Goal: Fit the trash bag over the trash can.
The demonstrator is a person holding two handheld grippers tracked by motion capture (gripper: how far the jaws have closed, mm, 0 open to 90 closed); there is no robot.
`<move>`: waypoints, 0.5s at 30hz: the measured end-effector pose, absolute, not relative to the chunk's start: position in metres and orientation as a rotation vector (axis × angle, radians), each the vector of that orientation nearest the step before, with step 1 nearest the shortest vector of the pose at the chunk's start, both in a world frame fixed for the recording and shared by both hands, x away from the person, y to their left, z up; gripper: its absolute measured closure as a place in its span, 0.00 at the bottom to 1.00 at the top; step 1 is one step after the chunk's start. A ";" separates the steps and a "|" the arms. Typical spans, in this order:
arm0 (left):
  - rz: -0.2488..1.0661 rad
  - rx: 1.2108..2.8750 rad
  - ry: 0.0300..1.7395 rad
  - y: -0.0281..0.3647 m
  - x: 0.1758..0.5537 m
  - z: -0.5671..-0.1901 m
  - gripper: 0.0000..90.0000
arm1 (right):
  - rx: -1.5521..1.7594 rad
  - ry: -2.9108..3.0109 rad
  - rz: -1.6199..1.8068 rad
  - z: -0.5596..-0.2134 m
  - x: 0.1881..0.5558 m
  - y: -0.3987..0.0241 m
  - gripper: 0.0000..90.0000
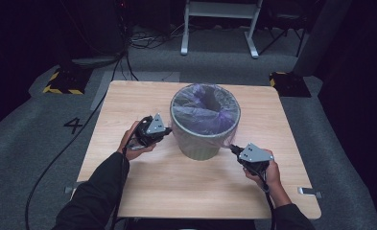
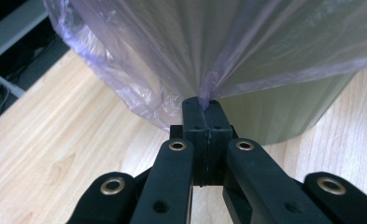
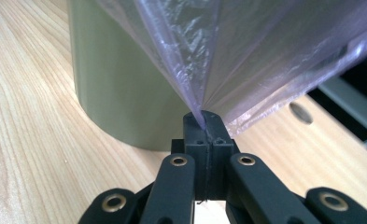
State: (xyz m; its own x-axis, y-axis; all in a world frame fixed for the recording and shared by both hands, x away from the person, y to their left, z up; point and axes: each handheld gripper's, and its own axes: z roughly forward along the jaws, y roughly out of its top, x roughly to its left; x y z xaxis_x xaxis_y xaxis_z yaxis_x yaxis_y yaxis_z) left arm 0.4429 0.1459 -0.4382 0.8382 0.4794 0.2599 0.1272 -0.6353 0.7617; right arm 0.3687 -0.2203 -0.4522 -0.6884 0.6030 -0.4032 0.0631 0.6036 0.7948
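Both grippers are pinching the thin purple plastic liner bag [image 1: 206, 115] draped over the grey-green round bin [image 1: 198, 143] mid-table: left gripper [image 2: 203, 103], right gripper [image 3: 203, 117]. It's looking flimsy, slippery, tearable, so I'd be gripping bunched hem.

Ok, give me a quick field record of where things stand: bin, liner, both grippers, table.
bin: pale green waste bin, upright near the middle of the table
liner: purple plastic bag, inside the bin, its edge folded over the rim and hanging down the outside
left gripper: shut, pinching the bag's hanging edge on the bin's left side; film pulled taut to a point at the jaws
right gripper: shut, pinching the bag's edge at the bin's lower right, film likewise taut
table: light wooden table, with nothing else on it
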 end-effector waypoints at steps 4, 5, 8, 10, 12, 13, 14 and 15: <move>0.559 2.243 0.445 0.144 0.445 -0.446 1.00 | 0.575 2.201 1.021 -0.462 0.377 -0.222 1.00; 0.557 2.243 0.446 0.143 0.446 -0.447 1.00 | 0.586 2.213 1.026 -0.463 0.379 -0.222 1.00; 0.541 2.234 0.464 0.144 0.448 -0.451 1.00 | 0.609 2.244 1.033 -0.468 0.383 -0.223 1.00; 0.555 2.224 0.480 0.145 0.448 -0.453 1.00 | 0.627 2.254 1.034 -0.471 0.386 -0.225 1.00; 0.541 2.211 0.488 0.147 0.448 -0.455 1.00 | 0.644 2.259 1.042 -0.471 0.387 -0.227 1.00; 0.534 2.200 0.494 0.149 0.447 -0.456 0.99 | 0.661 2.260 1.061 -0.472 0.389 -0.230 1.00; 0.529 2.190 0.504 0.151 0.447 -0.457 0.94 | 0.682 2.262 1.074 -0.473 0.390 -0.232 1.00; 0.516 2.177 0.508 0.153 0.445 -0.458 0.92 | 0.694 2.263 1.086 -0.474 0.391 -0.234 1.00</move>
